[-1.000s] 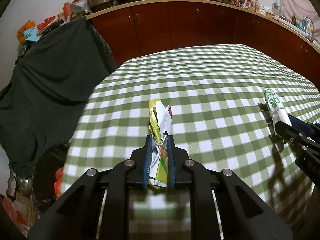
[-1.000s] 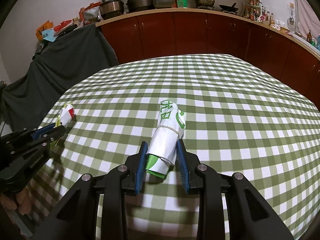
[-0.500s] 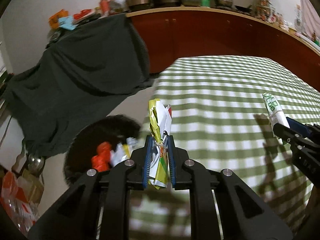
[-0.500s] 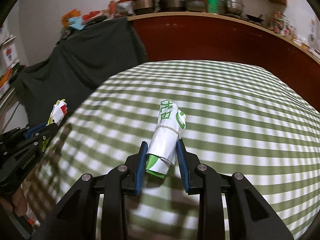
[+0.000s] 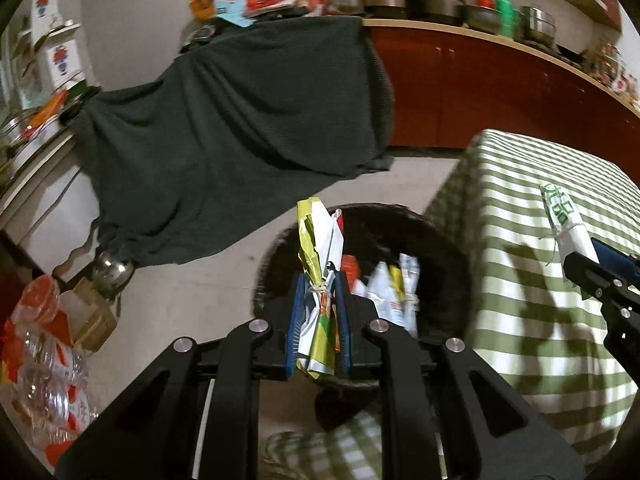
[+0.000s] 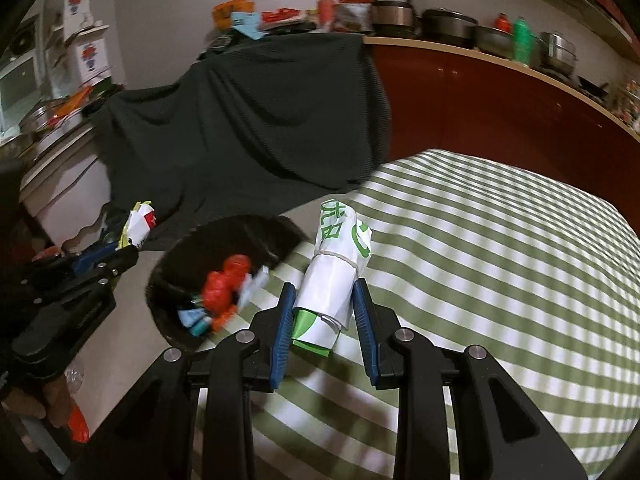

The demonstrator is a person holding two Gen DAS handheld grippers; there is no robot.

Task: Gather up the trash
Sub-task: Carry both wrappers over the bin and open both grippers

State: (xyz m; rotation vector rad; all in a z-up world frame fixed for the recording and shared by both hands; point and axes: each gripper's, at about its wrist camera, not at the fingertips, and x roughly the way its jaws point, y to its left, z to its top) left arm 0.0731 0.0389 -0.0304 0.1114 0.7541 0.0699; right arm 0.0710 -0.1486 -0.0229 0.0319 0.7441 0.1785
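Observation:
My left gripper (image 5: 319,280) is shut on a crumpled yellow and white wrapper bundle (image 5: 320,240) tied with a band, held over a black trash bin (image 5: 436,240) on the floor. The bin holds red, white and yellow wrappers. My right gripper (image 6: 324,292) is shut on a rolled white and green wrapper (image 6: 338,264), above the edge of the green checked table (image 6: 500,256). In the right wrist view the bin (image 6: 168,280) lies to the left, with the left gripper (image 6: 120,246) and its bundle beyond it. The right gripper (image 5: 582,258) shows at the right of the left wrist view.
A dark cloth (image 5: 240,128) drapes over furniture behind the bin. A red cabinet with a counter (image 5: 500,80) full of pots runs along the back. Plastic bags and a box (image 5: 52,328) sit on the floor at the left. A hand (image 6: 28,400) holds the left gripper.
Both grippers swung left from over the table toward its edge, each still holding its wrapper. The trash bin came into view and now lies under the left gripper.

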